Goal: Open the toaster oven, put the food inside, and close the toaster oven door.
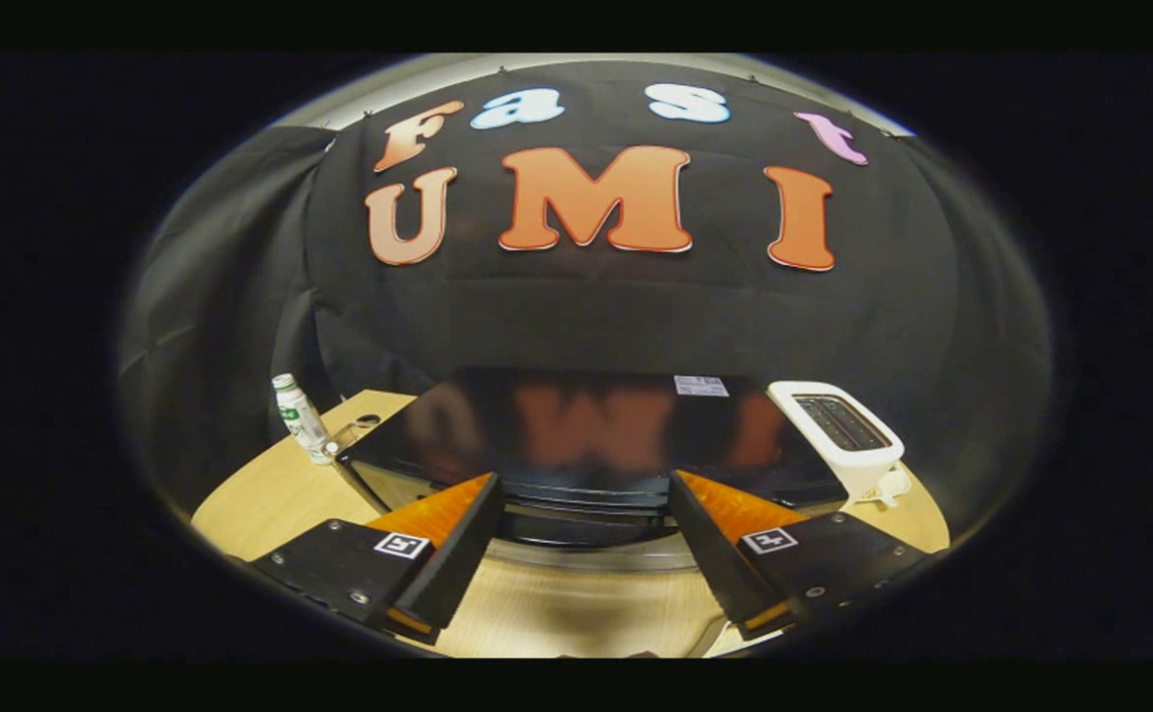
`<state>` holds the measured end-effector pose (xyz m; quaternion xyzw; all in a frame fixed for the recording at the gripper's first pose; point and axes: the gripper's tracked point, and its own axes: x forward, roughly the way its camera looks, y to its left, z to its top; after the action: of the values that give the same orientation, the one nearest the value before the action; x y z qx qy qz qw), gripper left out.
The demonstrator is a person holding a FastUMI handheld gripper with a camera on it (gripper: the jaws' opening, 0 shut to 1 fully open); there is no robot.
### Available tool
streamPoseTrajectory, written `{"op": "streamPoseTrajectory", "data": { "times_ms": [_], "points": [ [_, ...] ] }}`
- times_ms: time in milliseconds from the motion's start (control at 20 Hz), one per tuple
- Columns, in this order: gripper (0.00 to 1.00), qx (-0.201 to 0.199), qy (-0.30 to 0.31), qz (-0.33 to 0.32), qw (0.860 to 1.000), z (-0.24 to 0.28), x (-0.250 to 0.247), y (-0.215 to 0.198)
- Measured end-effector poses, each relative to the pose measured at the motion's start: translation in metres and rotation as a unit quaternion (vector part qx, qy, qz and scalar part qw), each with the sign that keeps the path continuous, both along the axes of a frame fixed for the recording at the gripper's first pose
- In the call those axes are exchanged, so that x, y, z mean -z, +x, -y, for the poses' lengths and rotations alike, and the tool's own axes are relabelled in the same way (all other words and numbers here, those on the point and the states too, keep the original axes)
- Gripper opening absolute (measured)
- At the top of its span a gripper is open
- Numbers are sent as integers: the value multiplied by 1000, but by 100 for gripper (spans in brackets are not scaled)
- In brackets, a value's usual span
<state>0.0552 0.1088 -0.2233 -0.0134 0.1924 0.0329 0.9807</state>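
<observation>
A black toaster oven (pixel 596 425) stands on the round wooden table (pixel 270 504), and I look down on its glossy top from the front. My gripper (pixel 583 482) is open, its two fingers spread wide with nothing between them. The fingertips (pixel 486 489) reach the oven's upper front edge. Between the fingers lies the top of the oven's dark front (pixel 581 524), and just below it a pale curved bar (pixel 586 559) that looks like the door handle. The door seems closed, though little of it shows.
A white slot toaster (pixel 848 435) stands close against the oven's right side. A small white bottle with a green label (pixel 300 417) stands at the oven's left, near the table's back edge. Bare wood (pixel 557 613) lies under the fingers.
</observation>
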Motion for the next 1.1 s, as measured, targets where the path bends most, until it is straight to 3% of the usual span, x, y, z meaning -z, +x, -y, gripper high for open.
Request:
{"op": "streamPoseTrajectory", "data": {
  "times_ms": [150,300,500,700,1100],
  "points": [
    [96,4,20,7,1000,-3,-1,-6],
    [81,-13,6,10,1000,-8,3,-25],
    [71,-42,2,-11,999,-16,14,-52],
    [70,-84,2,-47,995,-22,29,-84],
    [70,-107,27,-107,988,-27,60,-118]
  ]
}}
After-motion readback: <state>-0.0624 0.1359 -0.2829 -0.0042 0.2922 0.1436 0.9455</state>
